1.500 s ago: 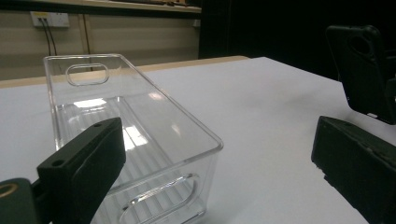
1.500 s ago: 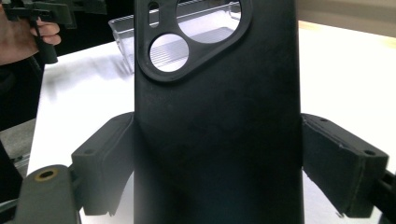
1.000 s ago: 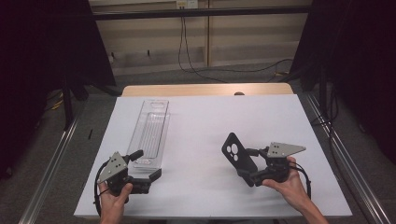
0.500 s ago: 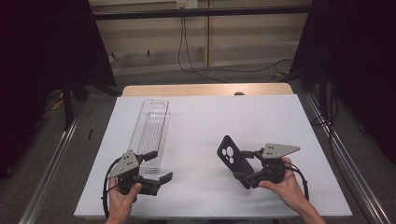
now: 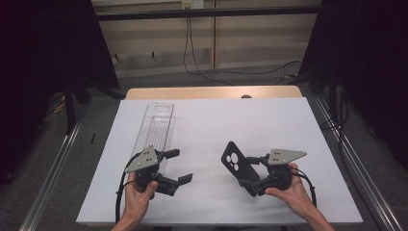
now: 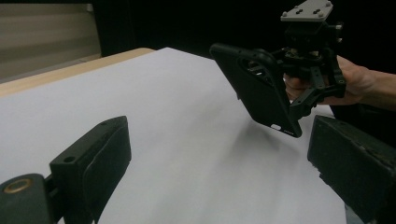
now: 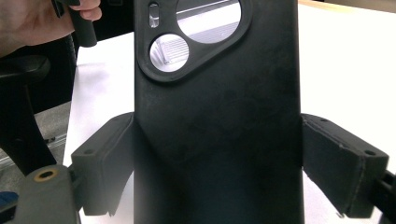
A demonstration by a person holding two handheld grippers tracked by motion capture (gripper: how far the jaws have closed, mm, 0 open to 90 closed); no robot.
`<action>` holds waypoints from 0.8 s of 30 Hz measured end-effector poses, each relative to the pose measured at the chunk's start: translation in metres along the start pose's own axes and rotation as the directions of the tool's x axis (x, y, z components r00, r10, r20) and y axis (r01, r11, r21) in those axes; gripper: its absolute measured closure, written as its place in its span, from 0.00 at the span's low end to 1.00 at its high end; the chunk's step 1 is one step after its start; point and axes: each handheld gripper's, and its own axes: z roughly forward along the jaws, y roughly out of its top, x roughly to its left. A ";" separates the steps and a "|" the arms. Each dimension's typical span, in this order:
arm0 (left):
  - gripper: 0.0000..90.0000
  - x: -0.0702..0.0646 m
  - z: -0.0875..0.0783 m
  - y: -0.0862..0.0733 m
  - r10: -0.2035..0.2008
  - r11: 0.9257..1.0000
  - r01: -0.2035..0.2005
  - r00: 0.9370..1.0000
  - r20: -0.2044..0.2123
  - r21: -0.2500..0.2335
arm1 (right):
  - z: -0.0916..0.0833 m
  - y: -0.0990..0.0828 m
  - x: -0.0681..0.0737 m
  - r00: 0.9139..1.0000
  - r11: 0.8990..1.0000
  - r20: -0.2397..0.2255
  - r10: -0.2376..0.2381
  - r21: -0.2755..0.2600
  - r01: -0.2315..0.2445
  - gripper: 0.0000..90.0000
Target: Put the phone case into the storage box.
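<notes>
Between the jaws of the right gripper [image 5: 244, 179], a black phone case [image 5: 236, 163] is being held by its lower end, clamped across its width, with the camera cutout pointing up and away from the gripper and the whole case lifted clear of the white surface [image 5: 211, 120]. The left gripper [image 5: 179, 166] is being held with its jaws spread wide and nothing between them, aimed across the surface toward the case, which is hanging ahead of it and a little to one side in the left gripper view [image 6: 258, 88]. A clear plastic tray [image 5: 155, 130] is lying beyond the left gripper, just past its far jaw.

Only the bottom edge of the case is being gripped, so the case could be levered out of the right gripper if its free upper end is being pushed by the incoming jaws. The case's soft walls could also be bent by a squeeze from the left gripper. A handover released too early would likely drop it onto the surface.
</notes>
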 end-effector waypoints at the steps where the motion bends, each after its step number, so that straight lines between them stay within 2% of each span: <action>1: 0.07 0.001 0.002 0.001 -0.006 1.000 0.006 1.000 0.018 -0.002 | 0.000 0.000 0.000 1.000 1.000 0.000 0.000 0.000 0.000 0.16; 6: 0.06 0.005 0.009 0.007 0.008 1.000 -0.009 0.998 0.070 0.010 | 0.002 0.000 0.002 1.000 1.000 -0.009 0.002 0.001 -0.002 0.16; 10: 0.06 0.007 0.015 0.011 0.033 0.999 -0.035 0.996 0.081 0.025 | 0.003 0.001 0.002 1.000 1.000 -0.013 0.002 0.001 -0.002 0.16; 12: 0.06 0.008 0.021 0.012 0.049 0.999 -0.051 0.994 0.093 0.017 | 0.004 0.001 0.003 1.000 1.000 -0.021 0.002 0.001 -0.002 0.16; 15: 0.05 0.009 0.026 0.013 0.050 0.998 -0.053 0.994 0.100 0.021 | 0.005 0.001 0.004 1.000 1.000 -0.025 0.001 0.005 -0.001 0.16; 17: 0.05 0.010 0.031 0.014 0.036 0.999 -0.039 0.994 0.103 0.027 | 0.005 0.001 0.004 1.000 1.000 -0.027 0.000 0.006 0.000 0.16; 18: 0.05 0.011 0.036 0.016 0.019 0.999 -0.024 0.991 0.131 0.035 | 0.006 0.001 0.005 1.000 1.000 -0.026 -0.002 0.006 0.002 0.16; 21: 0.04 0.010 0.042 0.019 0.039 0.998 -0.044 0.991 0.128 0.040 | 0.005 0.001 0.004 1.000 1.000 -0.026 -0.003 0.004 0.003 0.16; 24: 0.04 0.009 0.049 0.026 0.048 0.998 -0.055 0.986 0.162 0.039 | 0.005 0.001 0.004 1.000 1.000 -0.028 0.000 0.002 0.000 0.16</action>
